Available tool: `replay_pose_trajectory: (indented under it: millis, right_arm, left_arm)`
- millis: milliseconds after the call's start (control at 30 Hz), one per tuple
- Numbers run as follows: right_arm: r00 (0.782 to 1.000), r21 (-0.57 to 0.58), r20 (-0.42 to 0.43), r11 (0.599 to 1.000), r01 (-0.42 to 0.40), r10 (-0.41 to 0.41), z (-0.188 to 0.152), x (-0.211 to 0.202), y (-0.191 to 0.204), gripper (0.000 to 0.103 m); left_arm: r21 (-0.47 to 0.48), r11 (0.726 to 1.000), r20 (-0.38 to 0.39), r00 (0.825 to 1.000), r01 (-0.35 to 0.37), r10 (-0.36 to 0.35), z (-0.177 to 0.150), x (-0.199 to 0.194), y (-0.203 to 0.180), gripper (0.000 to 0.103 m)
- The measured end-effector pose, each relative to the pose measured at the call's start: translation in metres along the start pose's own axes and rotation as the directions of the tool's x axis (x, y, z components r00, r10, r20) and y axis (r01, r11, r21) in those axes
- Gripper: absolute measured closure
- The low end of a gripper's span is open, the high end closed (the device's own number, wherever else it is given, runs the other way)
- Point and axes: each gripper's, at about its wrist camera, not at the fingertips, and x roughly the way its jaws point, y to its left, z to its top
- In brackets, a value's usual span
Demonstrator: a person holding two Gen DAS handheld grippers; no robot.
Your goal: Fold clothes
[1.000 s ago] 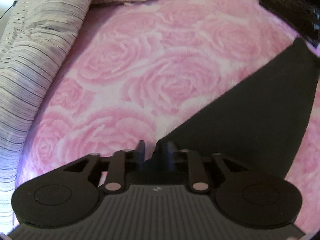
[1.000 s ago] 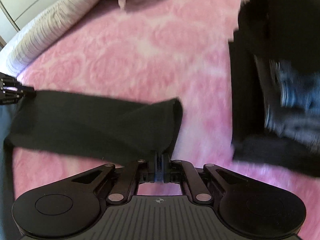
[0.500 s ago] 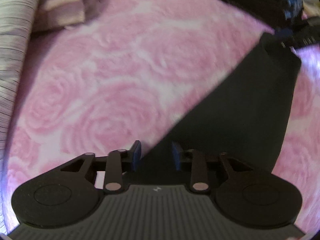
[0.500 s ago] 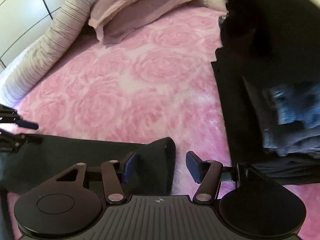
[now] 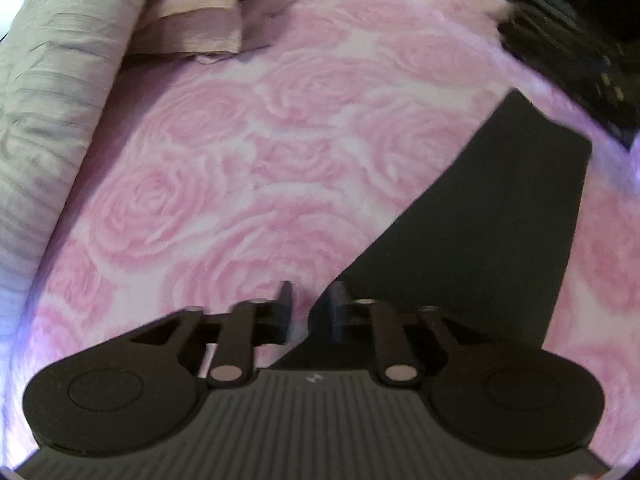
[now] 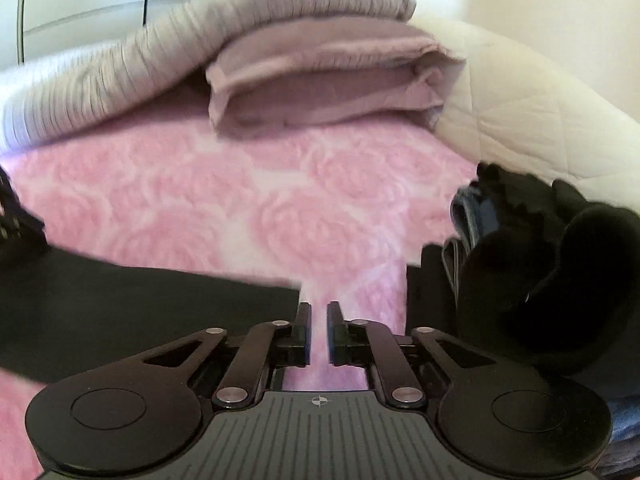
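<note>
Rose-patterned bed (image 5: 256, 184): black garment (image 5: 480, 248), probably clothes pile (image 6: 552, 280).

Two black grippers, left (image 5: 308, 304) and right (image 6: 318, 330): ribbed grey-black housing, round side discs, silver rivets on the linkage arms, a small crosshair mark at centre, finger pads (image 6: 304, 328) perhaps dark blue.

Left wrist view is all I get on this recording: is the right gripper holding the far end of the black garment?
Observer: No. The right gripper has just been closing with nothing between its jaws; the pink blanket shows through the gap.
Operator: Where is that end, then?
Observer: The black garment lies flat on the blanket, its end just left of the gripper.
</note>
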Motion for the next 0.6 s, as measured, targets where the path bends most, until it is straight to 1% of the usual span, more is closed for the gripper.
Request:
replay_pose_trajectory:
  millis: [67,133,200,267,333,400,433,467,533,567,600]
  right_arm:
    - [1.000,0.004,0.009,1.000,-0.024,0.024,-0.007,-0.012,0.003,0.081]
    - [0.998,-0.008,-0.004,0.998,-0.070,0.070,-0.017,-0.020,0.009,0.078]
    - [0.992,-0.011,-0.027,0.992,-0.126,0.126,-0.023,-0.020,0.017,0.077]
    - [0.982,-0.012,-0.034,0.983,-0.185,0.185,-0.028,-0.015,0.026,0.077]
    - [0.975,-0.027,-0.039,0.975,-0.220,0.219,-0.031,-0.008,0.032,0.076]
    - [0.968,-0.032,-0.089,0.971,-0.237,0.234,-0.035,0.003,0.035,0.076]
    - [0.966,-0.040,-0.125,0.972,-0.233,0.226,-0.038,0.008,0.035,0.076]
    - [0.968,-0.058,-0.154,0.976,-0.209,0.198,-0.040,0.010,0.035,0.076]
    - [0.976,-0.104,-0.172,0.983,-0.149,0.130,-0.038,0.001,0.035,0.076]
    - [0.978,-0.106,-0.178,0.986,-0.131,0.111,-0.036,-0.004,0.034,0.076]
    - [0.977,-0.083,-0.181,0.989,-0.126,0.109,-0.035,-0.010,0.032,0.076]
  left_arm:
    - [-0.005,1.000,0.017,1.000,-0.016,0.017,-0.008,-0.016,-0.004,0.074]
    - [-0.022,0.999,0.020,1.000,-0.024,0.025,-0.021,-0.034,-0.009,0.074]
    - [-0.064,0.998,0.008,1.000,-0.028,0.028,-0.036,-0.049,-0.016,0.074]
    - [-0.120,0.992,-0.026,0.999,-0.037,0.034,-0.059,-0.059,-0.023,0.074]
    - [-0.179,0.982,-0.059,0.997,-0.052,0.042,-0.083,-0.066,-0.028,0.074]
    - [-0.242,0.967,-0.098,0.994,-0.073,0.050,-0.109,-0.078,-0.036,0.074]
    - [-0.269,0.959,-0.113,0.992,-0.086,0.058,-0.122,-0.087,-0.039,0.074]
    - [-0.289,0.952,-0.126,0.990,-0.102,0.067,-0.135,-0.096,-0.043,0.074]
    - [-0.330,0.934,-0.152,0.984,-0.139,0.093,-0.159,-0.118,-0.049,0.074]
    - [-0.363,0.918,-0.167,0.981,-0.158,0.103,-0.173,-0.130,-0.050,0.074]
    - [-0.394,0.901,-0.184,0.976,-0.180,0.115,-0.186,-0.143,-0.050,0.073]
